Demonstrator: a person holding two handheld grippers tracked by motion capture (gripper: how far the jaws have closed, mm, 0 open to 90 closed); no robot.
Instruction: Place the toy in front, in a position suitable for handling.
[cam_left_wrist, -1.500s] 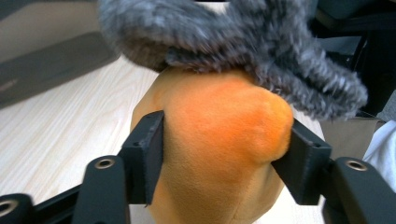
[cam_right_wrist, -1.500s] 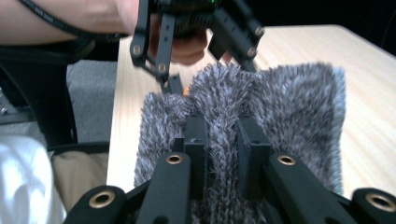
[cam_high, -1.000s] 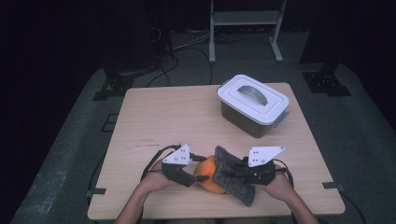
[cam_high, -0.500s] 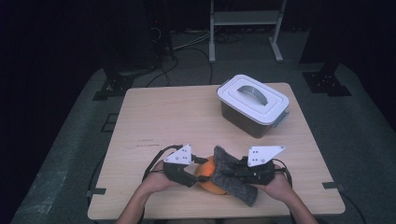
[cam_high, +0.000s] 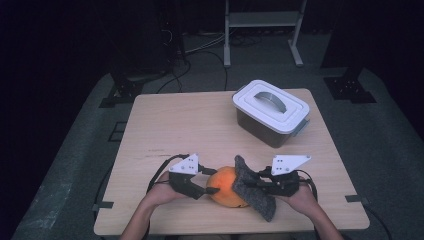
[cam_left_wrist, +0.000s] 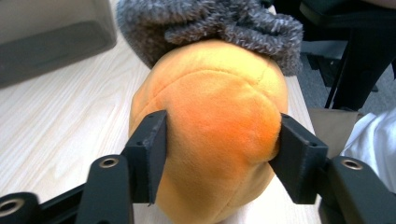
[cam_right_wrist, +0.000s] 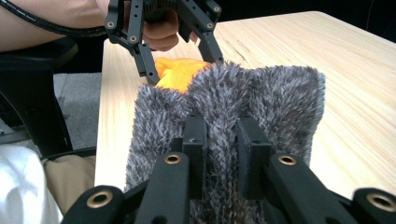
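An orange plush ball (cam_high: 225, 187) lies near the table's front edge. My left gripper (cam_high: 212, 181) grips it from the left. In the left gripper view the two pads (cam_left_wrist: 149, 149) dent the orange plush ball (cam_left_wrist: 219, 107) on both sides, though the jaws have just been opening a little. A grey fuzzy cloth (cam_high: 252, 192) drapes over the ball's right side. My right gripper (cam_high: 250, 184) is shut on a fold of it. In the right gripper view the grey fuzzy cloth (cam_right_wrist: 280, 102) is pinched at my right gripper (cam_right_wrist: 223, 135), with the orange plush ball (cam_right_wrist: 180, 70) behind it.
A dark storage box with a white handled lid (cam_high: 270, 107) stands at the back right of the wooden table (cam_high: 175, 125). A person's hands and forearms come in over the front edge. Cables and stand legs lie on the floor beyond the table.
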